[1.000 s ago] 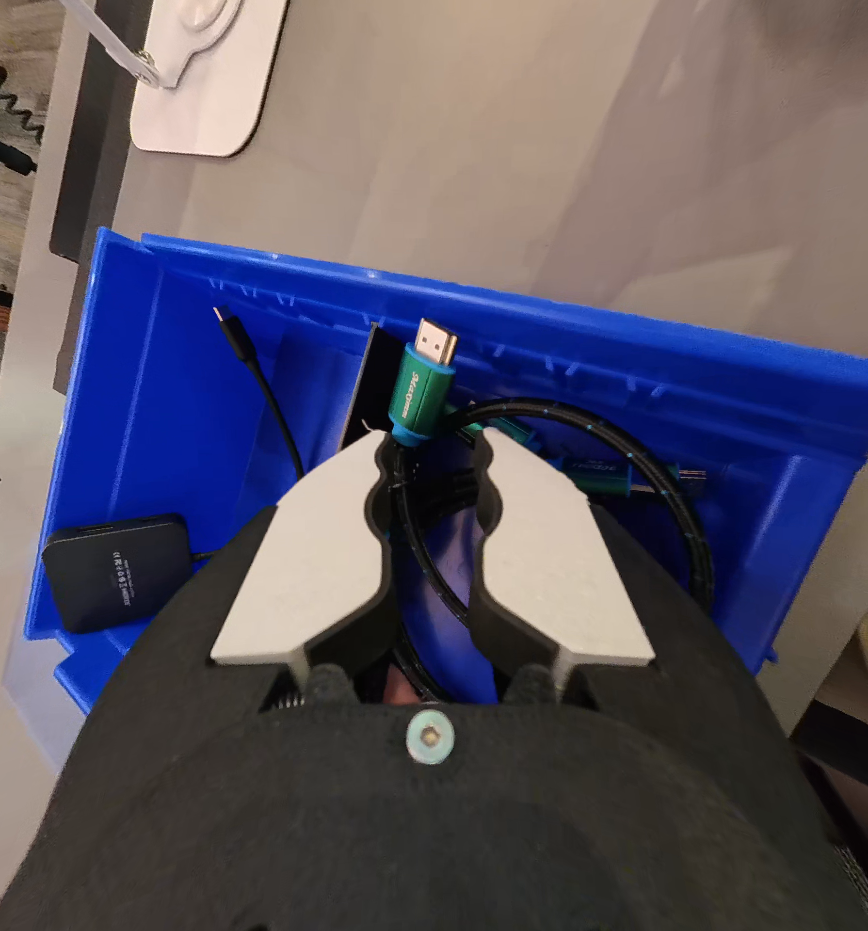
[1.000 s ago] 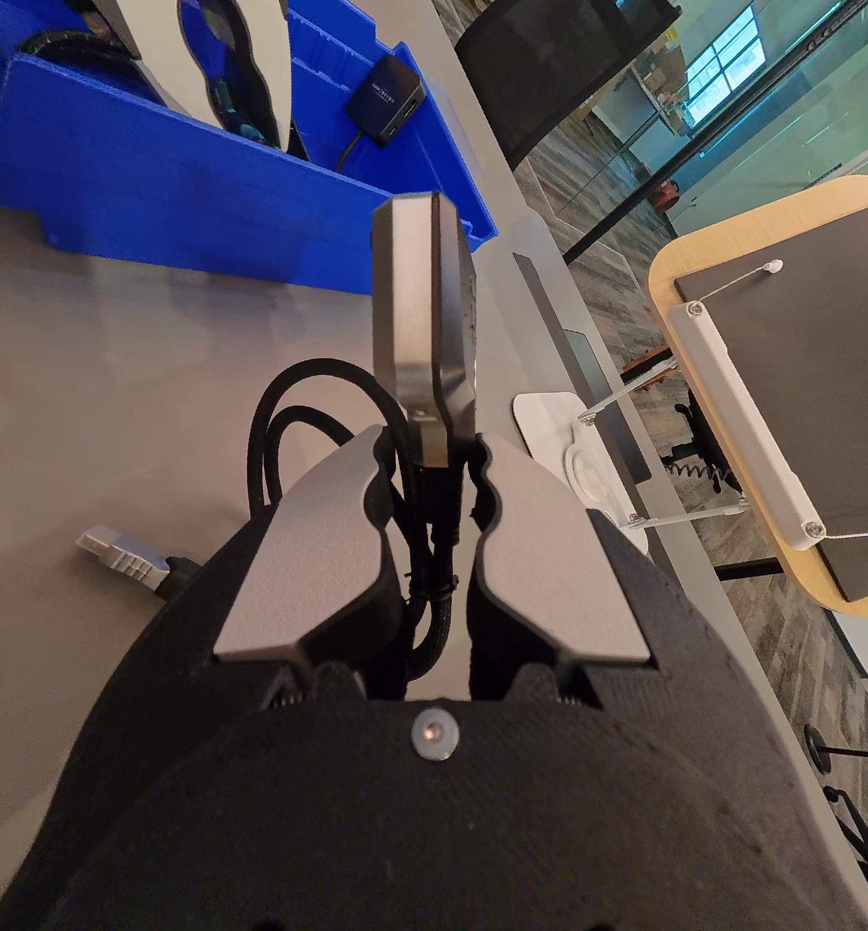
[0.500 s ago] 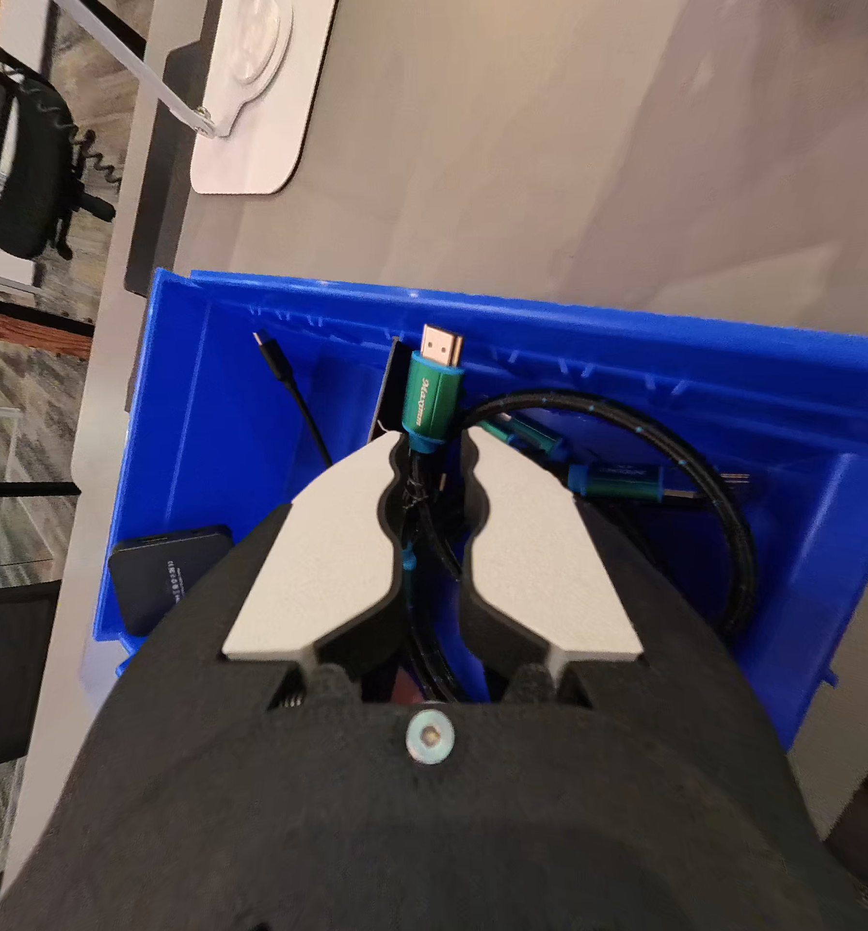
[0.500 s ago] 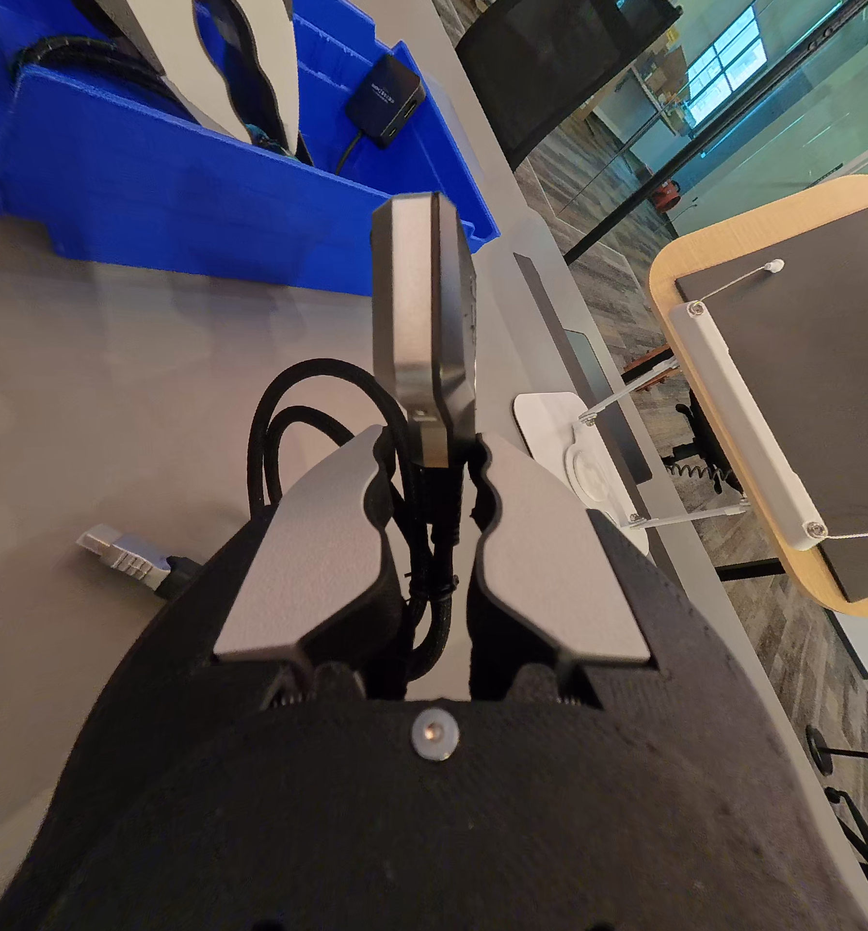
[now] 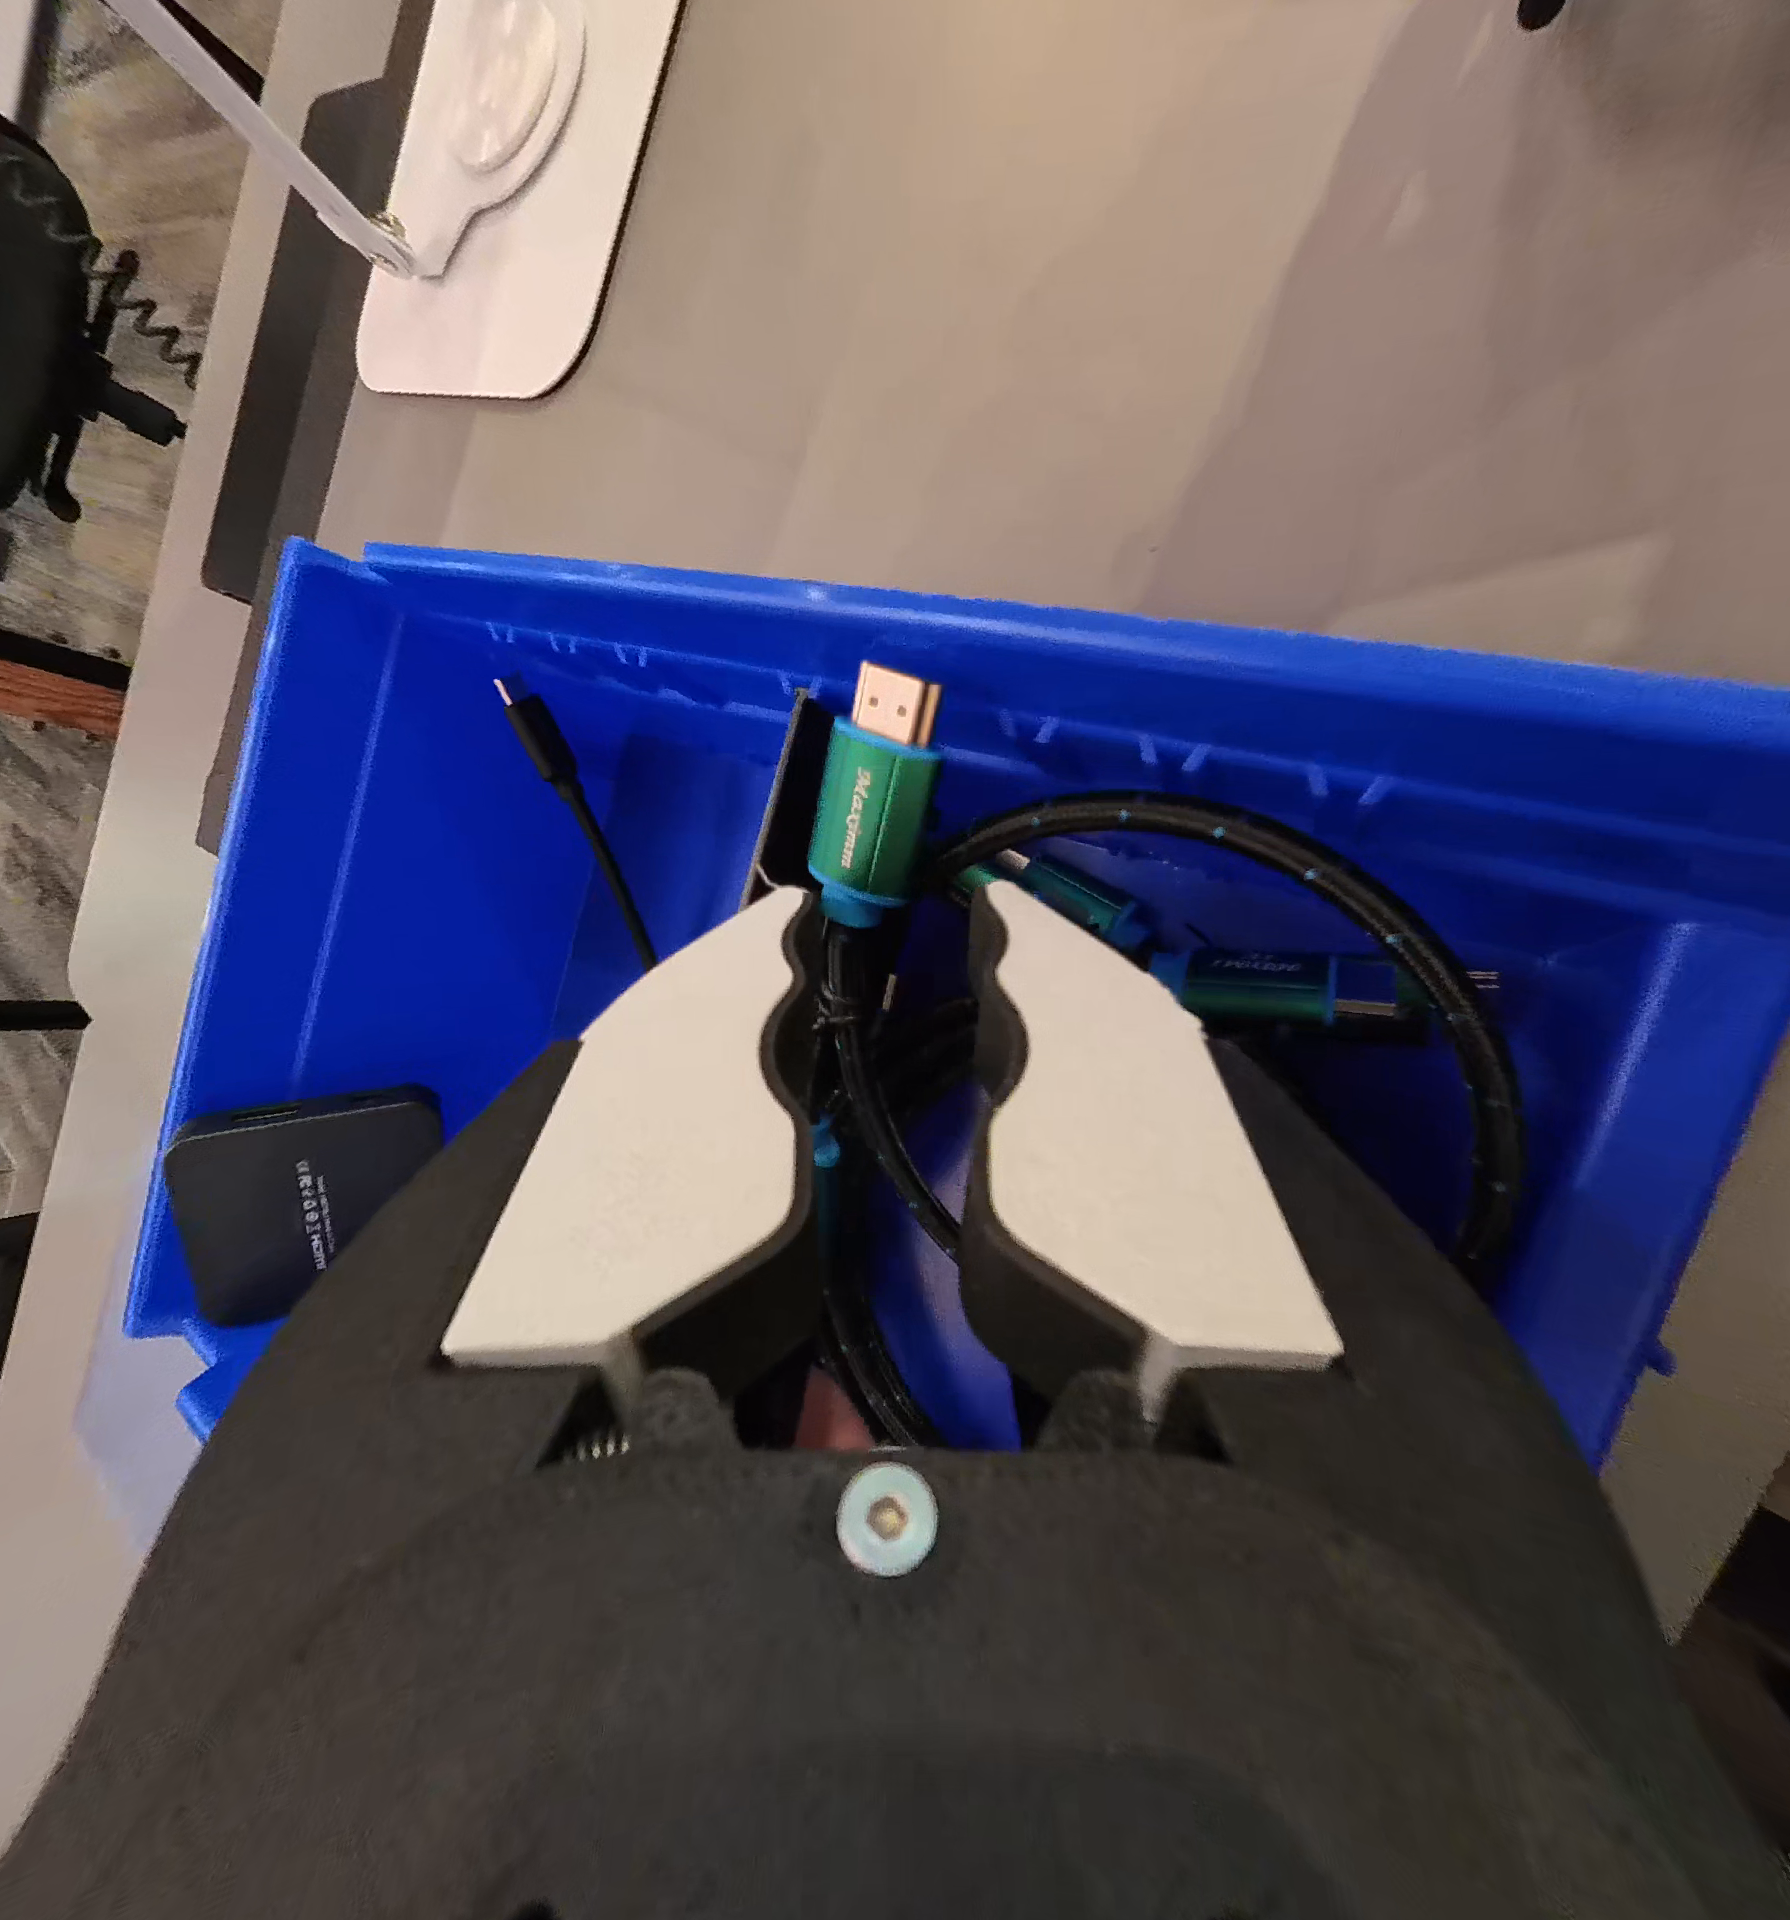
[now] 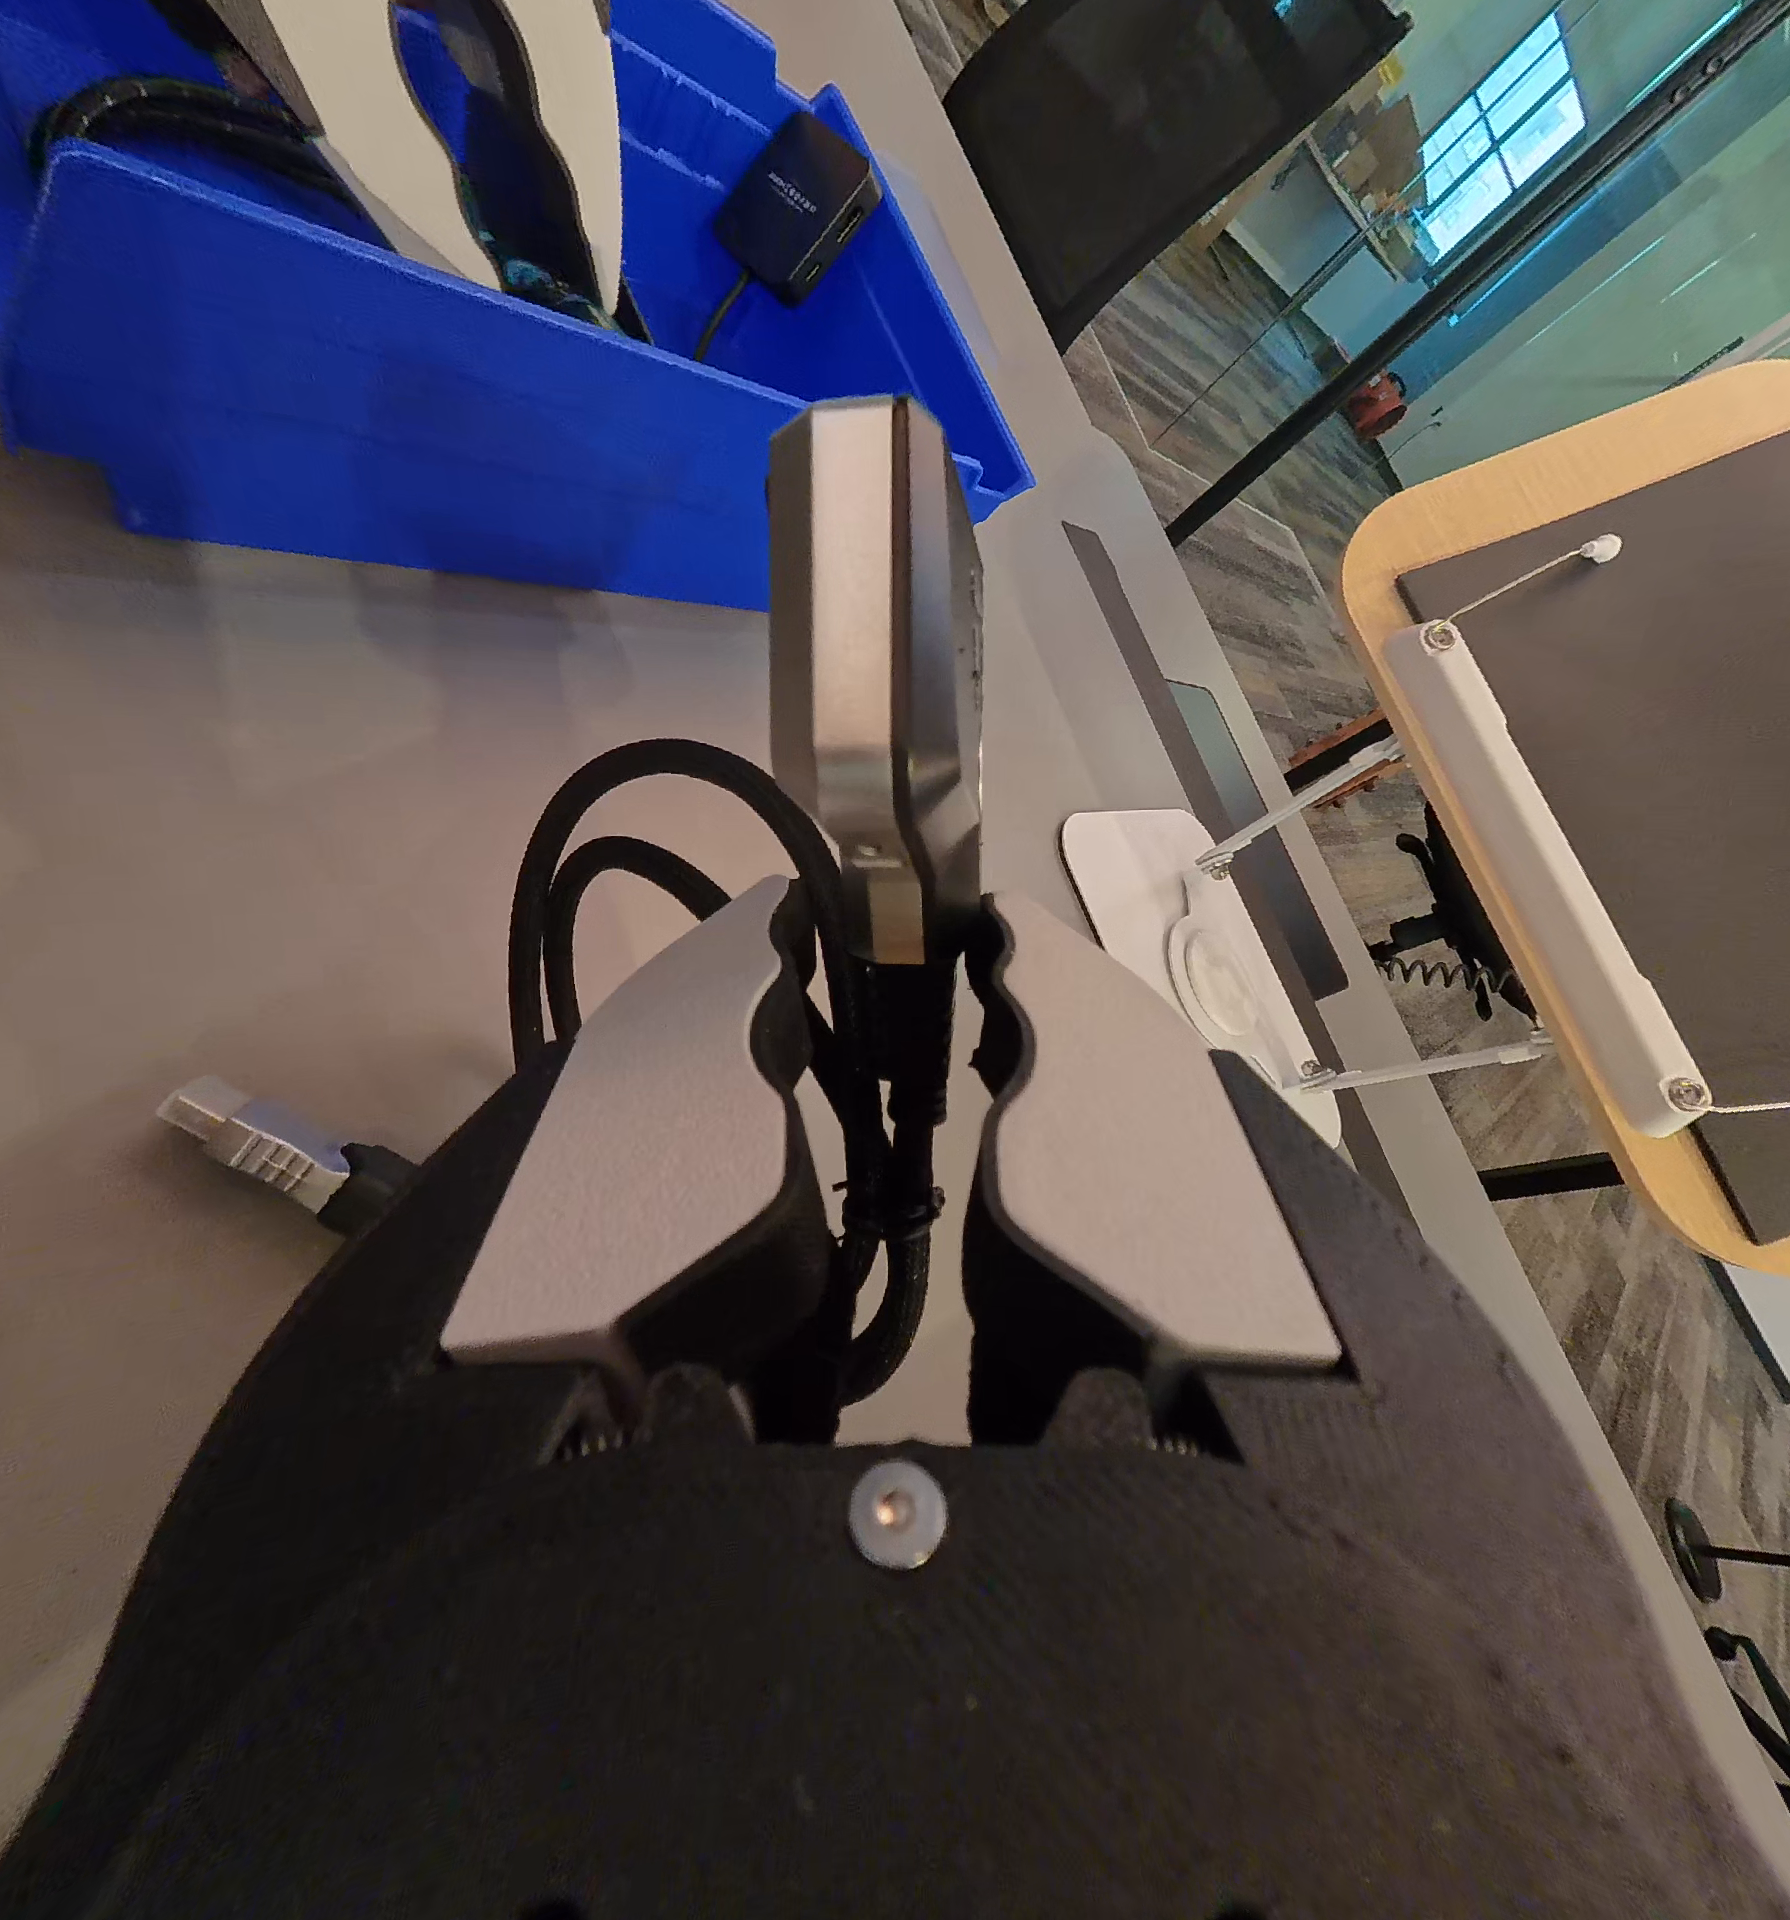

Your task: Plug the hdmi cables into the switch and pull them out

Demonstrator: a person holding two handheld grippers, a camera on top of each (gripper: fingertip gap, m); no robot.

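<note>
My left gripper (image 5: 888, 904) reaches into a blue bin (image 5: 1390, 686). Its jaws stand narrow around a black braided HDMI cable whose green plug (image 5: 875, 800) sticks up past the fingertips. A little blue shows between the cable and the right pad. A second green plug (image 5: 1275, 982) lies in the bin inside the cable's loop. My right gripper (image 6: 886, 904) is shut on the lower end of a grey metal switch (image 6: 849, 644) and holds it upright above the table. The switch's black braided cord (image 6: 600, 821) loops to the left and ends in a grey plug (image 6: 247, 1143) on the table.
A black adapter box (image 5: 278, 1195) with a thin black cable (image 5: 558, 769) lies in the bin's left end. A white pad (image 5: 517, 187) sits beyond the bin near the table edge. The bin (image 6: 351, 416) and the left gripper's fingers (image 6: 371, 135) show in the right wrist view. The grippers' ends are close to 20 cm from one another. To reach the grey plug (image 6: 247, 1143) in a straight line is about 12 cm for my right fingers, about 20 cm for my left.
The left gripper's jaws have narrowed around the HDMI cable, and the green plug has gone from tilted to upright. The left view has shifted over the bin. The right gripper has not moved.
</note>
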